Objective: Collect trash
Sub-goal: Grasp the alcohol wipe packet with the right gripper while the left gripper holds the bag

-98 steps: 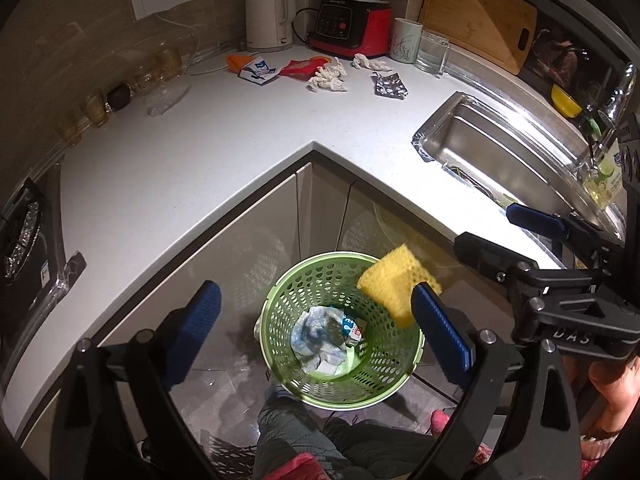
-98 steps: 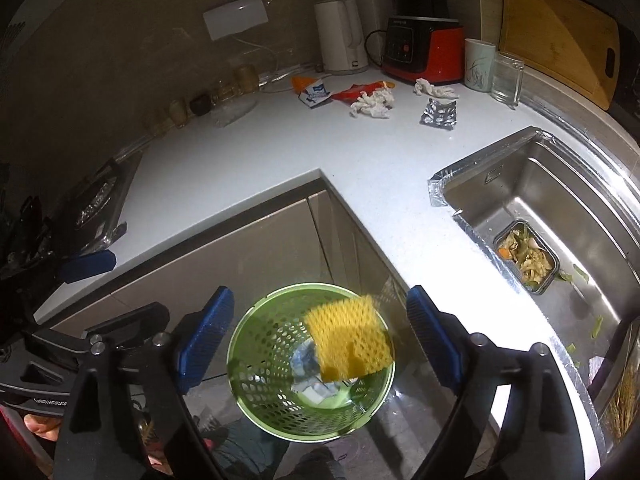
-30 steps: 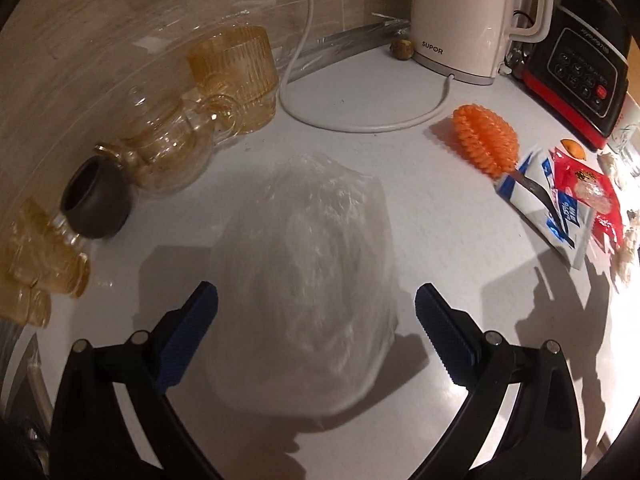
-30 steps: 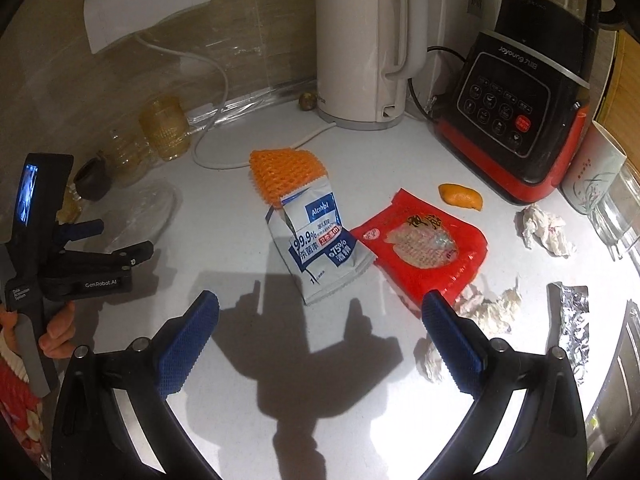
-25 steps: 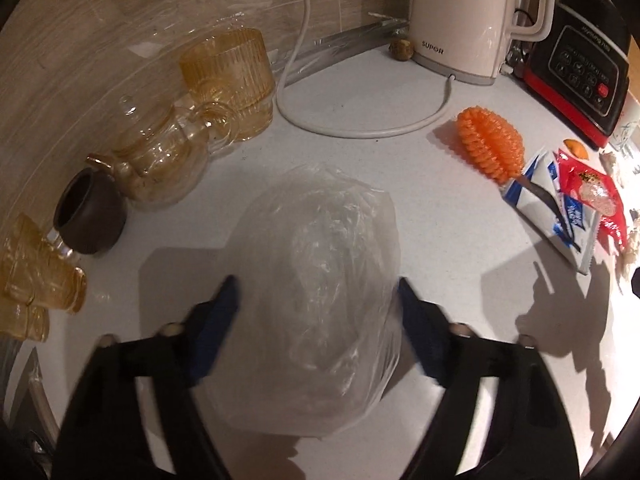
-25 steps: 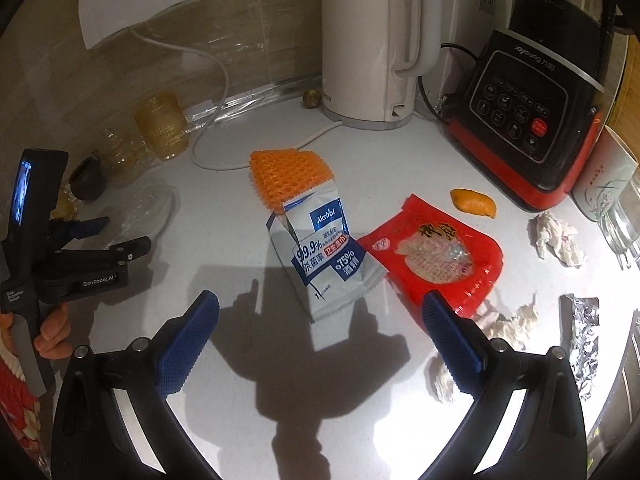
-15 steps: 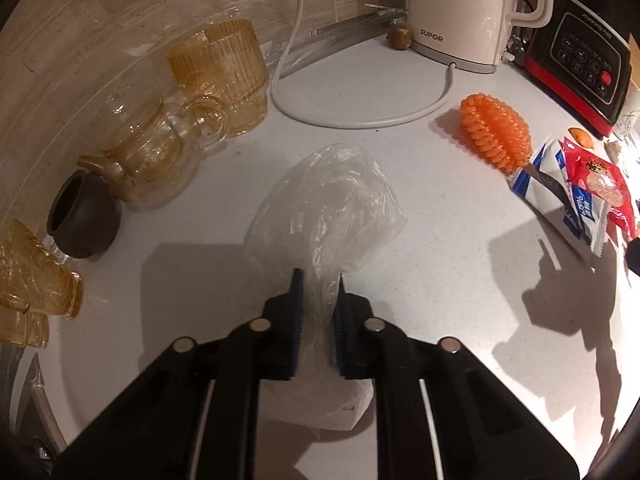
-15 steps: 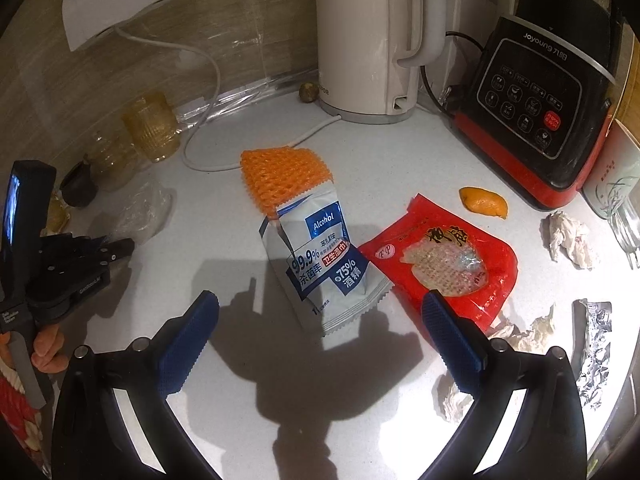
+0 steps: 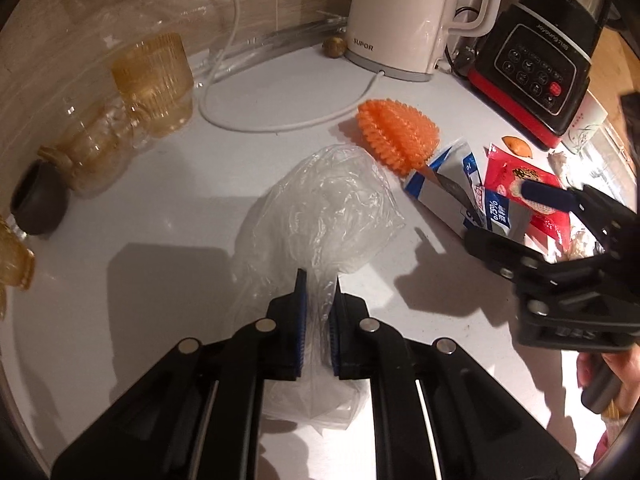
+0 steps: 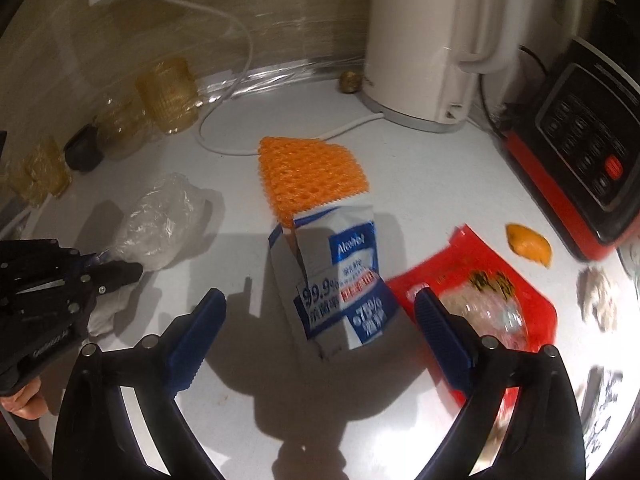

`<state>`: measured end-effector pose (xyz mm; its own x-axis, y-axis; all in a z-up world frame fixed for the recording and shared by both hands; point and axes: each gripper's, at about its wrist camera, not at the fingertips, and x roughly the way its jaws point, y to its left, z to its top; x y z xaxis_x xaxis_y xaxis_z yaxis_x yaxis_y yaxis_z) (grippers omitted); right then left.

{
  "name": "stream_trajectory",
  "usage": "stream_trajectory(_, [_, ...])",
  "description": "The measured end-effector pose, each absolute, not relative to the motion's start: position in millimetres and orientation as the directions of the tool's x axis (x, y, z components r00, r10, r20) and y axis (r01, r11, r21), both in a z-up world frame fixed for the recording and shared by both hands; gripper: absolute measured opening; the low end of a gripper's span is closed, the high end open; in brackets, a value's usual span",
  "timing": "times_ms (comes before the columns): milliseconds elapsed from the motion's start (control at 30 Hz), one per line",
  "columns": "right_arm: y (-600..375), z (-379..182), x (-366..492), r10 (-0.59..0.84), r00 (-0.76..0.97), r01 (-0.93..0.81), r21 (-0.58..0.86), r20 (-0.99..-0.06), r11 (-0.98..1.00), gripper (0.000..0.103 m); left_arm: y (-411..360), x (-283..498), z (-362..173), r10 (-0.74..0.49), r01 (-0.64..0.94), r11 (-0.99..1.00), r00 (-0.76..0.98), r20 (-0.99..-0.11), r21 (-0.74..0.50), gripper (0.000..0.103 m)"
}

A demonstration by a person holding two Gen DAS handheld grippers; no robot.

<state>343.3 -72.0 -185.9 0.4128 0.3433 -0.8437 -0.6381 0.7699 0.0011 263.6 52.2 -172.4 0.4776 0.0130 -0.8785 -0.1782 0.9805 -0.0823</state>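
A white electric kettle [image 9: 404, 16] is standing far on the bench [image 9: 160, 216]. Left hand-held gripper [image 9: 318, 300] is clenching the crumpled clear plastic bag [image 9: 320, 220]; right hand-held gripper [image 10: 320, 316] is closing, jaws wide around the blue-and-white wipes packet [image 10: 340, 276], untouched.

"SUPOR" on kettle [image 9: 404, 20]; "Alcohol" on wipes pack [image 10: 340, 280]

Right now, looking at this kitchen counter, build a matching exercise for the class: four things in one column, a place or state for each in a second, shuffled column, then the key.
Things
1. clear plastic bag
2. orange foam net
3. white kettle
4. orange peel

Places or states
A. beside the red-based blender
B. pinched in the left hand-held gripper
C. at the back wall, corded
D. partly under the alcohol wipes packet

Pairs: 1-B, 2-D, 3-C, 4-A
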Motion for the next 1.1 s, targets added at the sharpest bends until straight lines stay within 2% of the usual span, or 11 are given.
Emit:
stream_trajectory(67, [-64.3, -190.6, 349.3, 0.332, 0.414, -0.663, -0.030, -0.848, 0.748, 0.092, 51.6, 264.3, -174.8, 0.007, -0.187, 0.978, 0.472, -0.881, -0.093, 0.009])
stream_trajectory(133, [-59.0, -196.1, 355.6, 0.325, 0.405, -0.677, -0.041, -0.855, 0.735, 0.087, 51.3, 262.5, -174.9, 0.004, -0.195, 0.975, 0.477, -0.879, -0.102, 0.009])
stream_trajectory(267, [-55.9, -204.1, 364.6, 0.323, 0.370, -0.688, -0.023, -0.871, 0.726, 0.056, 51.7, 258.6, -174.7, 0.006, -0.206, 0.973, 0.477, -0.879, -0.106, 0.009])
stream_trajectory(300, [-56.7, -202.8, 364.4, 0.326, 0.371, -0.684, -0.019, -0.870, 0.729, 0.046, 52.3, 257.2, -175.1, 0.008, -0.208, 0.972, 0.478, -0.878, -0.104, 0.009])
stream_trajectory(400, [-59.1, -199.3, 359.1, 0.326, 0.376, -0.681, -0.020, -0.868, 0.732, 0.036, 53.9, 252.5, -175.0, 0.012, -0.217, 0.971, 0.474, -0.880, -0.104, 0.009])
stream_trajectory(533, [-63.2, -194.2, 348.0, 0.341, 0.370, -0.674, 0.003, -0.864, 0.738, 0.033, 55.9, 247.6, -174.4, 0.004, -0.230, 0.966, 0.471, -0.882, -0.118, 0.009])
stream_trajectory(833, [-99.9, -154.4, 296.6, 0.470, 0.361, -0.606, 0.180, -0.805, 0.775, 0.031, 38.8, 211.7, -150.7, -0.010, -0.199, 0.972, 0.500, -0.866, -0.126, 0.009])
stream_trajectory(1100, [-164.3, -117.0, 205.0, 0.473, 0.405, -0.575, 0.184, -0.782, 0.797, 0.031, -23.1, 144.4, -116.6, -0.015, -0.120, 0.988, 0.537, -0.844, -0.093, 0.009])
